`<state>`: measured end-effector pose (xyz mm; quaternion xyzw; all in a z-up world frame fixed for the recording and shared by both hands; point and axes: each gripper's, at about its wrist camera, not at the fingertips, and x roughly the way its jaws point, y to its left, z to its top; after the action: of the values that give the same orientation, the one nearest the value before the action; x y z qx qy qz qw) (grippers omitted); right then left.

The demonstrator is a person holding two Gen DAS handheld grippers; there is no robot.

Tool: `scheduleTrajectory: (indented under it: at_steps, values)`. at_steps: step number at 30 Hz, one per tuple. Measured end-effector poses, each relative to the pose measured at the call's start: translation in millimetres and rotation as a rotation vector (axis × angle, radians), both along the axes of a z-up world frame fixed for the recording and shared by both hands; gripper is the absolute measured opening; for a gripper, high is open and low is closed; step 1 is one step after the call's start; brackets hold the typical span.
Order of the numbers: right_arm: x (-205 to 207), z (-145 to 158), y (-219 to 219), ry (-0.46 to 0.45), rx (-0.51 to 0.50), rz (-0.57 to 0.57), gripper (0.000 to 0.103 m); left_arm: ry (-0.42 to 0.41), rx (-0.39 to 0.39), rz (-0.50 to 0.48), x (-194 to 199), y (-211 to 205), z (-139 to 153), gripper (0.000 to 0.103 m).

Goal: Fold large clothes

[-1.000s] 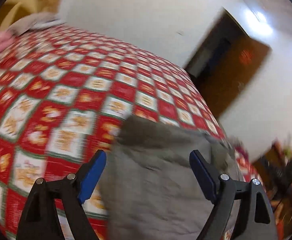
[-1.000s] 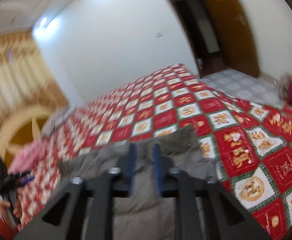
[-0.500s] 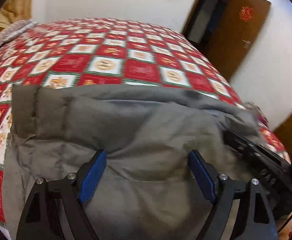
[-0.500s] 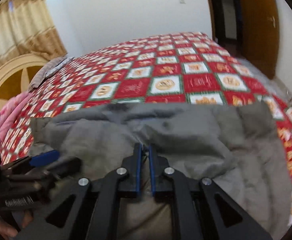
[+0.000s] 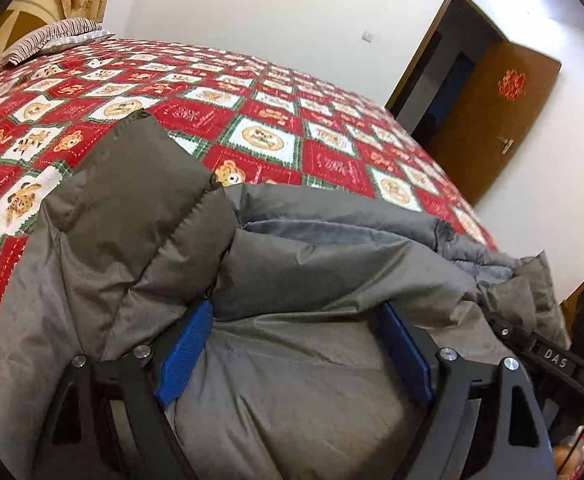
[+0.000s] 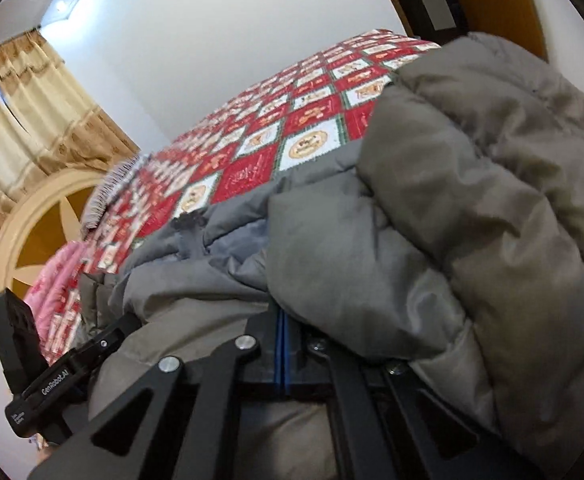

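Grey puffer jacket (image 5: 292, 280) lies heaped on the near part of the bed (image 5: 252, 92), over the red-and-white patchwork cover, w/ one quilted section flopped back toward the left side and the paler lining showing along the fold. Left gripper (image 5: 292, 344) has its blue pads spread wide w/ a thick ridge of padding bulging up between them; can't tell if the pads actually press on it or just straddle it. Right gripper (image 6: 283, 344) has just been closing and its jaws are now pressed together; the tips sit under a fold of the jacket, and whether any fabric is caught between the pads isn't visible. Looks like an early stage: the garment is bunched, not flat, so nothing counts as a clean fold yet. To do this step well imo: get both grips on matching edges (hem or shoulder line), not on random puff, then pull apart level so the panel goes taut before laying it over. Padded fabric is slippery and springs back, so pinch a seam rather than a smooth bulge, and lower it slowly so air escapes. Risk: a shut right tool w/ nothing in it just drags, leaving the left side to twist the whole thing. Pillow (image 5: 48, 38) and pink bedding (image 6: 58, 288) at the head end are well apart, no obstacle
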<state>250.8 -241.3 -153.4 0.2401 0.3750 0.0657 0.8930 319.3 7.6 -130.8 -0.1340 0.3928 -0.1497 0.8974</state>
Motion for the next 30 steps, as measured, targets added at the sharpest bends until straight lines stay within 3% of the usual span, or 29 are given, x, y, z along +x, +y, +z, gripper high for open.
scheduleTrajectory:
  at_steps: [3, 7, 9, 11, 13, 17, 20, 22, 27, 28, 30]
  values:
    - [-3, 12, 2, 0.025, -0.078, 0.01, 0.0, 0.001, 0.021, -0.001, -2, -3, 0, 0.085]
    - [-42, 48, -23, -0.084, -0.229, -0.092, 0.003, -0.001, 0.015, -0.001, -2, -1, -1, 0.085]
    - [-46, 43, -42, -0.016, -0.339, -0.163, 0.003, -0.001, 0.015, -0.002, -2, -2, -1, 0.085]
    - [-48, 28, -61, 0.023, -0.304, -0.186, 0.0, -0.001, 0.013, -0.003, -2, -2, -1, 0.086]
    - [-50, 10, -74, 0.017, -0.185, -0.195, 0.0, 0.0, 0.013, -0.006, -2, -3, -1, 0.086]
    - [-45, 2, -73, 0.02, -0.172, -0.193, 0.0, 0.002, 0.015, -0.007, -1, -3, -1, 0.086]
    - [-48, -6, -91, 0.013, -0.053, -0.2, 0.0, 0.004, 0.01, -0.008, -1, -3, -1, 0.086]
    - [-49, -7, -93, 0.018, -0.077, -0.202, 0.0, 0.006, 0.011, -0.009, -1, -3, -1, 0.086]
    - [-41, 9, -72, 0.096, -0.316, -0.173, 0.0, 0.067, -0.007, -0.089, -17, 14, 20, 0.086]
    - [-47, 20, -63, 0.08, -0.346, -0.172, 0.006, 0.054, -0.037, -0.097, -28, 24, 29, 0.086]
    - [-71, 50, -46, -0.041, -0.335, -0.161, 0.013, 0.015, -0.096, -0.106, -57, 55, 49, 0.086]
